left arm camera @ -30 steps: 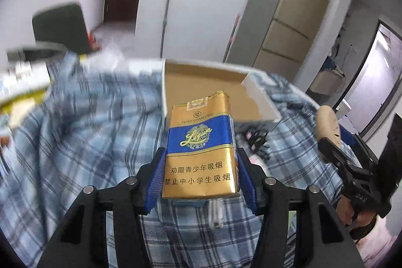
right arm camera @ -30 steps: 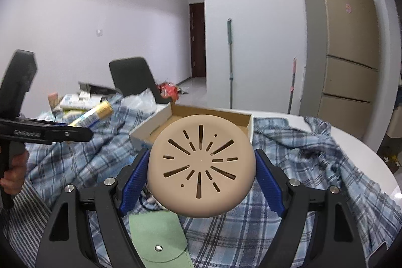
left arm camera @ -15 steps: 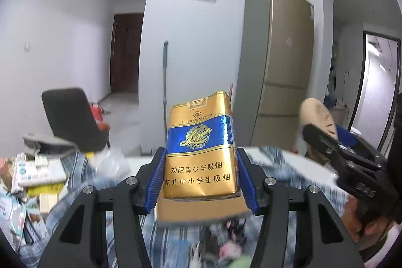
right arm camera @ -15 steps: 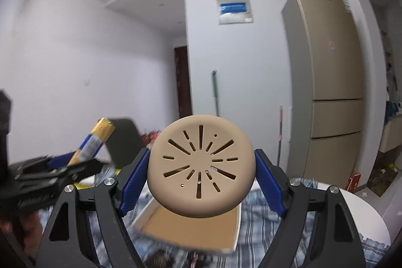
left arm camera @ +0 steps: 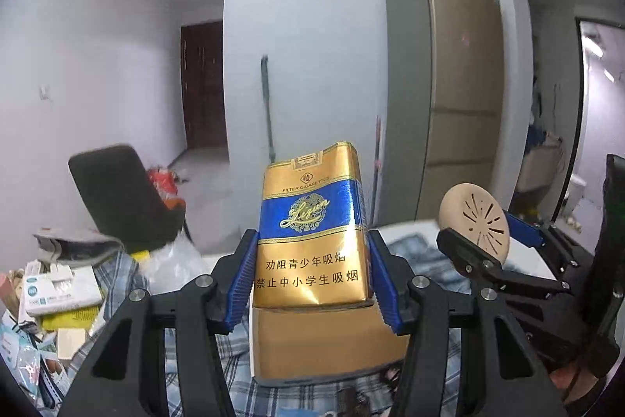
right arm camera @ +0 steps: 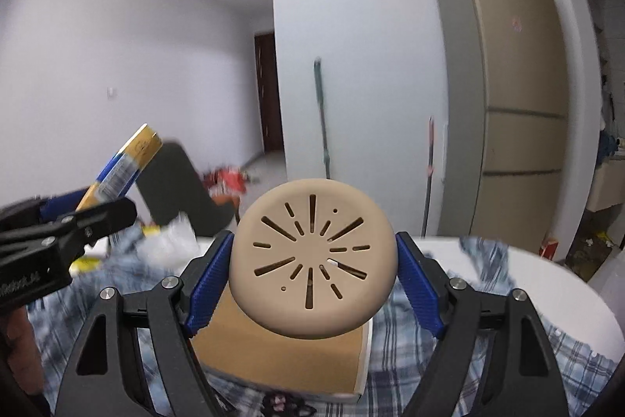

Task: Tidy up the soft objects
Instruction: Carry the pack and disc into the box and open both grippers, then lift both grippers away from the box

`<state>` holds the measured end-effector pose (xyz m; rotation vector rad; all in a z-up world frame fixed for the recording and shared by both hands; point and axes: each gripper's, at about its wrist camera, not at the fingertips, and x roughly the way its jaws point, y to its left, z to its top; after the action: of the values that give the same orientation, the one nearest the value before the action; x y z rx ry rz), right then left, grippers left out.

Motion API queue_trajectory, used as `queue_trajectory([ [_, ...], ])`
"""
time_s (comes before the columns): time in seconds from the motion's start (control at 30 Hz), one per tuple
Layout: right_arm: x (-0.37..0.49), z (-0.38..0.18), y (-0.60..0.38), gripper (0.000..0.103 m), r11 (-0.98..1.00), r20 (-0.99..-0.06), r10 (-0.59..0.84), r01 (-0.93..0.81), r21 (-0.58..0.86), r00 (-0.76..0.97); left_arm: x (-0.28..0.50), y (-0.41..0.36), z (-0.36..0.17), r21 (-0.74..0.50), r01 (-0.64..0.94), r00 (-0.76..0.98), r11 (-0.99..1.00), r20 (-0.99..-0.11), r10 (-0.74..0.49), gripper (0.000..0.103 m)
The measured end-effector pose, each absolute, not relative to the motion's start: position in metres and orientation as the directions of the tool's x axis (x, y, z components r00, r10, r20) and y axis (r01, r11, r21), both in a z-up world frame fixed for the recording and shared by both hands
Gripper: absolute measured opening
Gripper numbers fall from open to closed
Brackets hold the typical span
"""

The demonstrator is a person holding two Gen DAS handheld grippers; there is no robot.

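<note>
A gold and blue cigarette pack (left arm camera: 312, 233) stands upright in my left gripper (left arm camera: 312, 276), whose blue pads press on its two sides. My right gripper (right arm camera: 312, 284) is shut on a round beige disc with radial slits (right arm camera: 312, 260). Both are held up above an open cardboard box (right arm camera: 281, 354), which lies on a blue plaid cloth (right arm camera: 449, 378). In the left wrist view the disc (left arm camera: 474, 225) and the right gripper (left arm camera: 480, 241) are at the right, close by. The right wrist view has the pack (right arm camera: 129, 163) and the left gripper (right arm camera: 78, 217) at its left.
The cloth covers a white round table (right arm camera: 566, 284). Several packets and boxes (left arm camera: 54, 292) are piled at the table's left end. Behind it stands a black chair (left arm camera: 121, 198). A mop (right arm camera: 322, 120) leans on the wall, and a tall fridge (left arm camera: 461, 104) stands at the right.
Both grippers have risen and tipped upward with their objects still held. The box and cloth have sunk to the bottom of both views. The right gripper now shows larger in the left wrist view.
</note>
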<state>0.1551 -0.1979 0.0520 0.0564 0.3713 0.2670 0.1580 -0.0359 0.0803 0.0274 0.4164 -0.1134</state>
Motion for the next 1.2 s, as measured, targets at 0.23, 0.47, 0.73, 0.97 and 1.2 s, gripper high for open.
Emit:
queue_trajectory([
  [0.23, 0.195, -0.005, -0.189, 0.080, 0.956, -0.539, 0.293, -0.260, 0.138, 0.789, 0.213, -0.028, 0.025, 0.009, 0.094, 0.804, 0.996, -0.590, -0.070, 0.057],
  [0.47, 0.219, -0.043, -0.185, 0.080, 0.950, -0.637, 0.305, -0.272, 0.153, 0.708, 0.229, -0.022, -0.024, -0.012, 0.087, 0.767, 0.996, -0.637, -0.075, 0.057],
  [0.73, 0.219, -0.053, -0.170, 0.082, 0.940, -0.661, 0.316, -0.319, 0.121, 0.680, 0.243, -0.022, -0.051, 0.009, 0.084, 0.720, 0.996, -0.691, -0.055, 0.061],
  [0.97, 0.214, -0.046, -0.172, 0.101, 0.950, -0.643, 0.291, -0.295, 0.105, 0.708, 0.230, -0.016, -0.033, 0.040, 0.046, 0.797, 0.998, -0.603, -0.013, 0.094],
  [1.2, 0.202, 0.000, -0.187, 0.101, 0.959, -0.561, 0.282, -0.253, 0.130, 0.779, 0.206, -0.014, 0.009, 0.024, 0.030, 0.869, 0.999, -0.494, -0.014, 0.094],
])
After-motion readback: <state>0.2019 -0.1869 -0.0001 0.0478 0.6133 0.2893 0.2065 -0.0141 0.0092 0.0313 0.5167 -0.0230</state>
